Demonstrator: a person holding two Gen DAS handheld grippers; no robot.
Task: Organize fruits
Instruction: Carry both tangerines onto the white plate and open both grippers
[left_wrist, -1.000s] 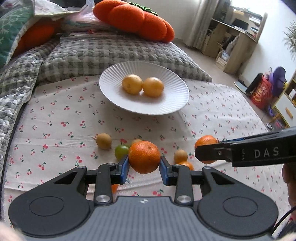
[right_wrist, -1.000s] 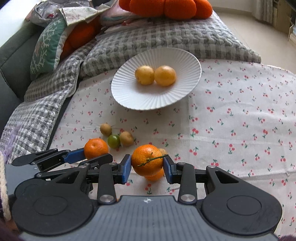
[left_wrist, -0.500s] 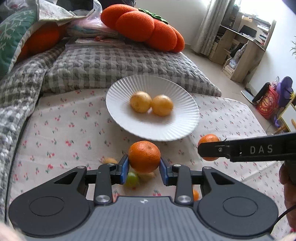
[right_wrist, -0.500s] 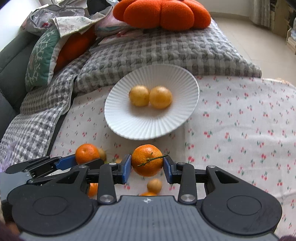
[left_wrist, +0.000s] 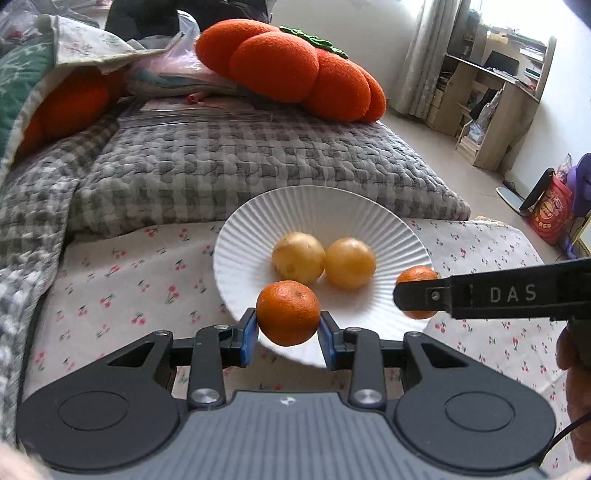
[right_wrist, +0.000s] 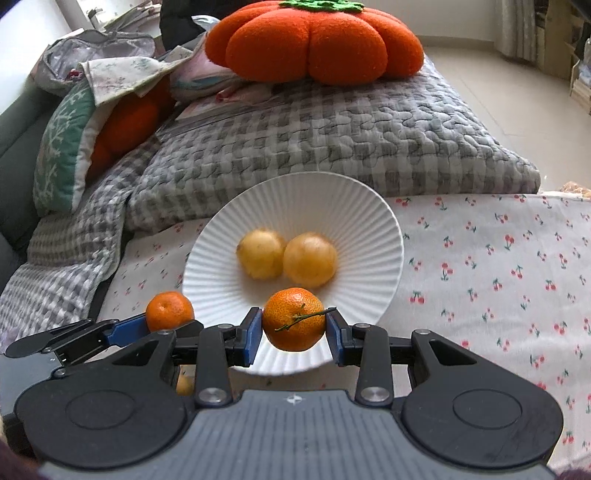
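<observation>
Left wrist view looks forward along its fingers, low and near, at the white ribbed plate (left_wrist: 236, 258); the right gripper (left_wrist: 417, 293) enters from its right. Right wrist view faces the same plate (right_wrist: 384, 236) from just beside, the left gripper (right_wrist: 162, 317) at its lower left. Both share the pumpkin cushion (left_wrist: 291, 70) behind.

Two tangerines up: one (left_wrist: 288, 312) clamped in the left tongs (left_wrist: 288, 334), one with a stem (right_wrist: 294, 319) in the right tongs (right_wrist: 294, 334). Two yellow fruits (left_wrist: 298, 257) (left_wrist: 350, 262) side by side, touching, on one white ribbed plate (left_wrist: 332, 206). One small fruit (right_wrist: 184, 386) glimpsed under the right tongs, kind unclear. One pumpkin-shaped orange cushion (left_wrist: 288, 70) at the far edge.
</observation>
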